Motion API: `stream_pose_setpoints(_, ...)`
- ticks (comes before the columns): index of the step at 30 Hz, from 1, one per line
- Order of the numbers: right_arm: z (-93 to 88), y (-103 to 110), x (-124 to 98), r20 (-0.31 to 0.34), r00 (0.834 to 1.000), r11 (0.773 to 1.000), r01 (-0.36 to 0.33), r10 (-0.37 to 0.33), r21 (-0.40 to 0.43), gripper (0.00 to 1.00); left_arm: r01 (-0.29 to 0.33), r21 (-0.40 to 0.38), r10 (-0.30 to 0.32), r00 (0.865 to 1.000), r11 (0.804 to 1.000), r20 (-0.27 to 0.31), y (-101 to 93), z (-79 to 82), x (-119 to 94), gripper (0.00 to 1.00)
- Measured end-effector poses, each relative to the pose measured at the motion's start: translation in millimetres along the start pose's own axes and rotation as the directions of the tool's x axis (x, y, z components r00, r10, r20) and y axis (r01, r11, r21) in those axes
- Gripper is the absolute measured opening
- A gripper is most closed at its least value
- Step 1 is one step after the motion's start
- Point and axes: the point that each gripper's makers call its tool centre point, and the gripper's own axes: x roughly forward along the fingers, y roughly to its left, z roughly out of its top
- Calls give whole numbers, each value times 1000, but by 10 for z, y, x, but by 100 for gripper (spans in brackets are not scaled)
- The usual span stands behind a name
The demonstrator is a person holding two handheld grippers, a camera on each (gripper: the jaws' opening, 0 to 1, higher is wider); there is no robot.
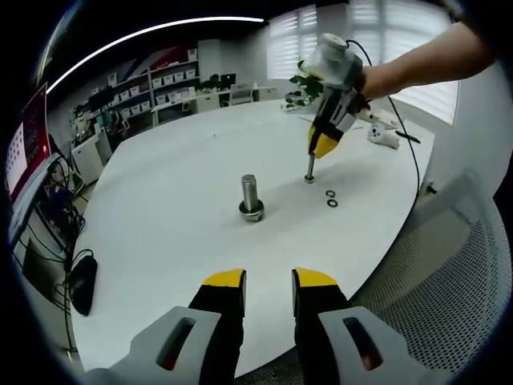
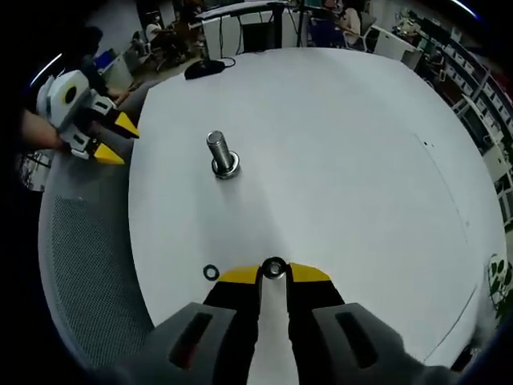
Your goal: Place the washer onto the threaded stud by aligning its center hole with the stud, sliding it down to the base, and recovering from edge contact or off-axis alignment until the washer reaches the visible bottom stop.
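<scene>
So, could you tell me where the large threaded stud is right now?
The threaded stud stands upright mid-table in the left gripper view, left of two loose washers, apart from both grippers.

A white oval table [image 1: 168,233] is seen up front, a grey mesh chair [image 1: 469,273] tucked against its edge. A computer mouse [image 2: 204,68] is parked at the far rim. Storage shelves [image 1: 164,84] and window blinds [image 1: 385,40] are seen behind.

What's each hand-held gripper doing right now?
Left hand-held gripper: open, empty, hovering off the table edge.
Right hand-held gripper: shut on a small stud standing on the table.
</scene>
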Motion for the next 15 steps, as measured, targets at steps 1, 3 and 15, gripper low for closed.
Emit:
stream_pose_setpoints(1, -7, -9, 29, -8, 1000, 1000, 1, -1, -6, 14, 0, -1, 0, 1000, 1000, 0, 0, 0, 0, 21)
stream_pose_setpoints(3, -24, -15, 67, -18, 1000, 1000, -3, 3, -3, 14, 0, 0, 0, 1000, 1000, 1, 1, 3, -1, 21)
stream_pose_setpoints(15, -174, -43, 326, -76, 997, 999, -18, 20, 30, 14, 3, 2, -3, 1000, 1000, 7, -5, 13, -4, 20)
